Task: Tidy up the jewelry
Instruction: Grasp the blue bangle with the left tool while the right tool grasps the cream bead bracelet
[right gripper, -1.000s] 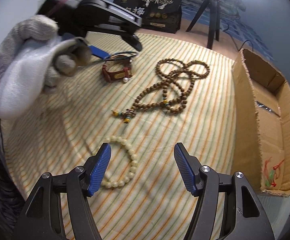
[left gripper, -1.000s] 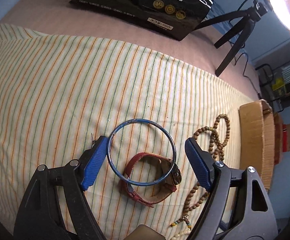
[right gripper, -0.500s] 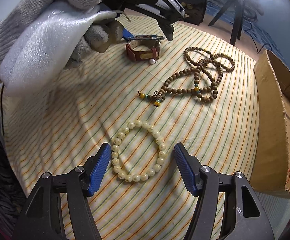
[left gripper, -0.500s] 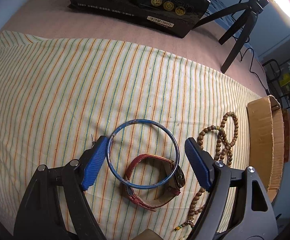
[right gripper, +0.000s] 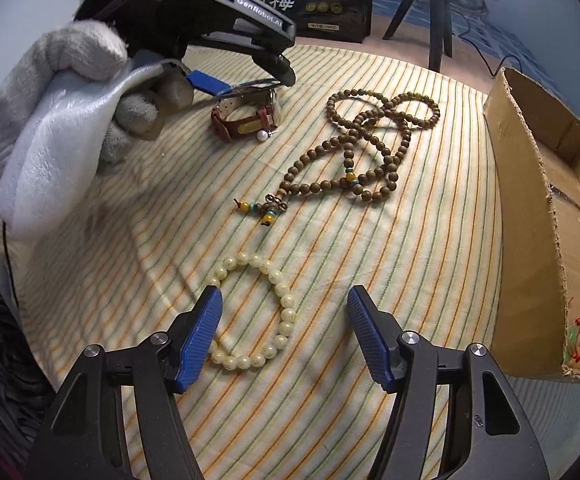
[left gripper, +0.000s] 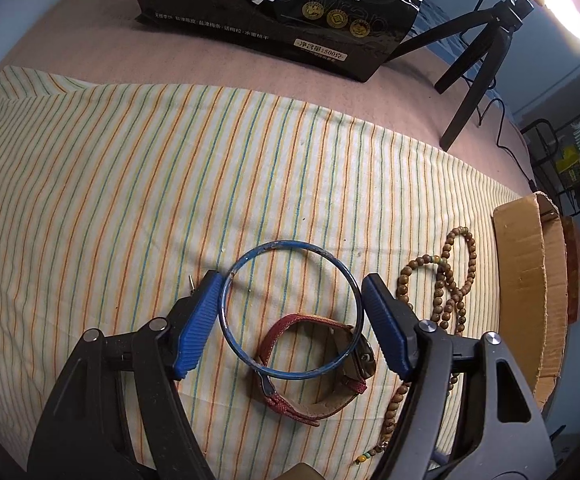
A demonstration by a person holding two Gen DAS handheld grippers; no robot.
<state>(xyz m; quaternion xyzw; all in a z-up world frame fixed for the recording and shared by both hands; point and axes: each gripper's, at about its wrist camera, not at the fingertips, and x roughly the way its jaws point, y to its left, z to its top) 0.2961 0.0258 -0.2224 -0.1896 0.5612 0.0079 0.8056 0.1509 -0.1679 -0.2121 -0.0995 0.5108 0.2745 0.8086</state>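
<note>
Blue bangle [left gripper: 290, 310] rests on the red watch [left gripper: 316, 364] on the striped cloth [left gripper: 130, 184], between my left gripper [left gripper: 290, 320]'s parted fingers; I should close evenly on its rim, while my right gripper [right gripper: 284, 338], also apart, hovers over cream beads [right gripper: 256, 312].

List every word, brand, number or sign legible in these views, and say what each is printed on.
"一包梅": large white characters on the black snack bag.
"500克": in the small net-weight label, bottom right of that bag; the characters before it are too small to read.
"GenRobot.AI": white lettering on the left gripper body, seen from the right wrist view.
The white line under the big characters and the three gold seals are too small to read.
</note>
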